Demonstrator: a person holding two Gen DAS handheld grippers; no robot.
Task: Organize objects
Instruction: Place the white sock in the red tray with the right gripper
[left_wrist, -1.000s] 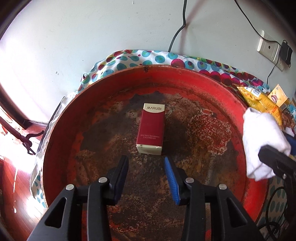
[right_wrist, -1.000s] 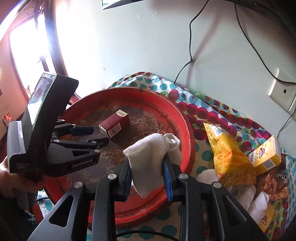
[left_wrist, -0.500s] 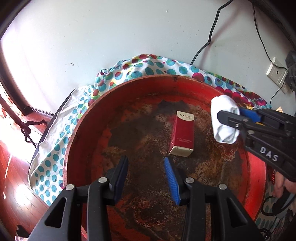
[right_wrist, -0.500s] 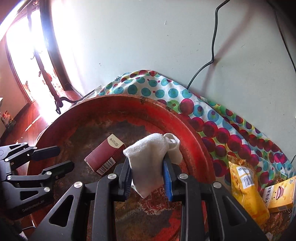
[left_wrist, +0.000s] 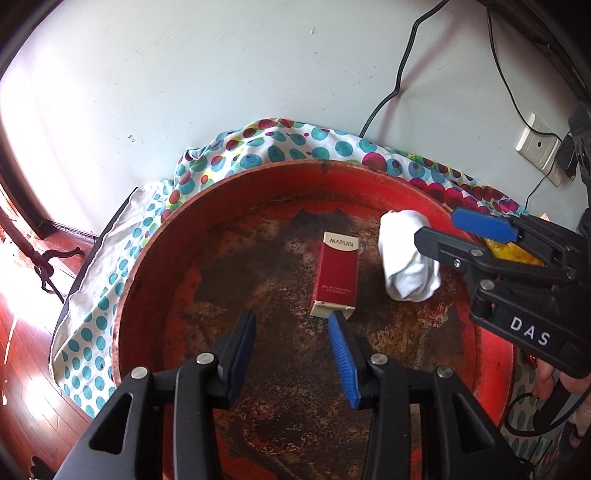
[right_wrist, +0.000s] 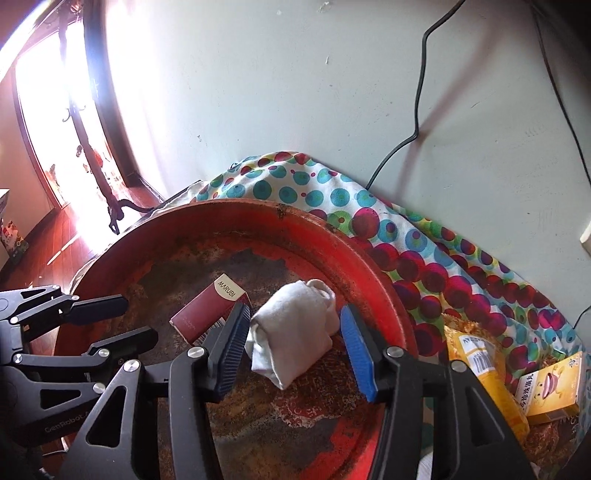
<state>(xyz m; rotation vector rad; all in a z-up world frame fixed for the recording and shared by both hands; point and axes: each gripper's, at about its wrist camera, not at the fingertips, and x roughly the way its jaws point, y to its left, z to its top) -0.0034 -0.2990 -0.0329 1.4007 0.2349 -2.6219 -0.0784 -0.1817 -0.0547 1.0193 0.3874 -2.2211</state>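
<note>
A large worn red round tray (left_wrist: 155, 280) (right_wrist: 373, 280) lies on a dotted cloth. A red MARUBI box (left_wrist: 337, 273) (right_wrist: 207, 314) lies flat in the tray's middle. A rolled white sock (left_wrist: 406, 266) (right_wrist: 291, 332) lies in the tray just right of the box. My right gripper (right_wrist: 291, 347) (left_wrist: 437, 230) is open, its jaws apart on either side of the sock. My left gripper (left_wrist: 291, 347) (right_wrist: 110, 321) is open and empty over the tray, just short of the box's near end.
The dotted cloth (right_wrist: 332, 195) runs along a white wall. A yellow snack bag (right_wrist: 480, 365) and a yellow box (right_wrist: 550, 387) lie on the cloth right of the tray. A black cable (left_wrist: 391, 92) hangs on the wall, with a socket (left_wrist: 537, 147) at right.
My right gripper carried the sock from the tray's right rim inward and opened, so the sock now lies in the tray beside the box. My left gripper drew back and shifted slightly left.
</note>
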